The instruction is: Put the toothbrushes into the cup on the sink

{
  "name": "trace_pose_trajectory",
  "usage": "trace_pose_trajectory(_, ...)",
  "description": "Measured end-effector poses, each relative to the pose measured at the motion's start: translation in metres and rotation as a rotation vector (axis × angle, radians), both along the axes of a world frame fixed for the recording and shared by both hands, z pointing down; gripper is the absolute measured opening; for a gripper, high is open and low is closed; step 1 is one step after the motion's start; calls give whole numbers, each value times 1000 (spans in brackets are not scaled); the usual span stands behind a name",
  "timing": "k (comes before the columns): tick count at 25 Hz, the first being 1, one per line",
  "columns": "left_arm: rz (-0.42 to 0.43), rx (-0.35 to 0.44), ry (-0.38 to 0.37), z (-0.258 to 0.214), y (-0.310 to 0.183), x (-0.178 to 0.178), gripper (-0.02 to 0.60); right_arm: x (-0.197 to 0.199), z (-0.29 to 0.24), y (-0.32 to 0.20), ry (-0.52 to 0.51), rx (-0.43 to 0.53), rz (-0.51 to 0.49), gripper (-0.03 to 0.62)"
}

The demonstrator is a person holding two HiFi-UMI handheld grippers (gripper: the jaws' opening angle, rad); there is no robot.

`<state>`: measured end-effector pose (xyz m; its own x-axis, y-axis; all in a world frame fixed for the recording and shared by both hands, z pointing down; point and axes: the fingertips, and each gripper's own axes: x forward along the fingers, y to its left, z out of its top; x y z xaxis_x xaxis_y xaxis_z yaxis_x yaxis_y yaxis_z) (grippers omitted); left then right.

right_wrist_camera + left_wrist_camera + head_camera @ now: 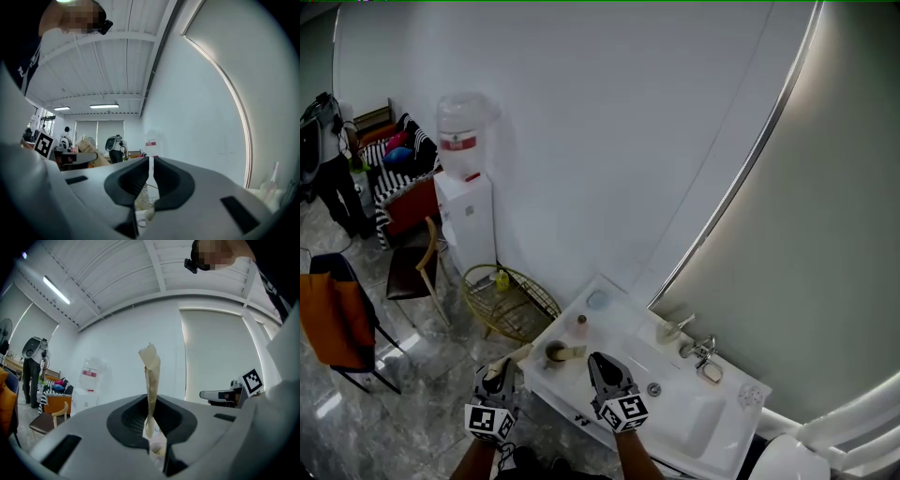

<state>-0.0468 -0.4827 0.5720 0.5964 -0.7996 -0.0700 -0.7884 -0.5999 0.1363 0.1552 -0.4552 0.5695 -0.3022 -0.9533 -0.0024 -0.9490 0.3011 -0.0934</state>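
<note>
My left gripper (498,373) is shut on a beige toothbrush (518,355) just left of the white sink counter (623,330). In the left gripper view the toothbrush (151,373) stands up from between the pressed jaws of that gripper (150,414). A cup (554,353) stands on the counter's left end with another beige brush (573,352) lying across its rim. My right gripper (602,367) hovers over the counter's front edge, right of the cup. Its jaws (151,165) are shut with nothing between them.
On the counter are a small bottle (580,326), a round dish (597,300) and a faucet (704,352) behind the basin (698,424). A wire basket (510,302), a water dispenser (465,192) and chairs (416,269) stand on the floor to the left.
</note>
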Motion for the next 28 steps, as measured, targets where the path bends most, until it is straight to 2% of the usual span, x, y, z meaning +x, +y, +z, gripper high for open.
trace_pose_trajectory(16, 30, 46, -14, -15, 21, 7, 46, -8, 2, 22, 3, -22, -18, 28)
trace_pose_trajectory(28, 60, 38, -10, -11, 27, 16, 46, -9, 9, 27, -7, -31, -41, 28)
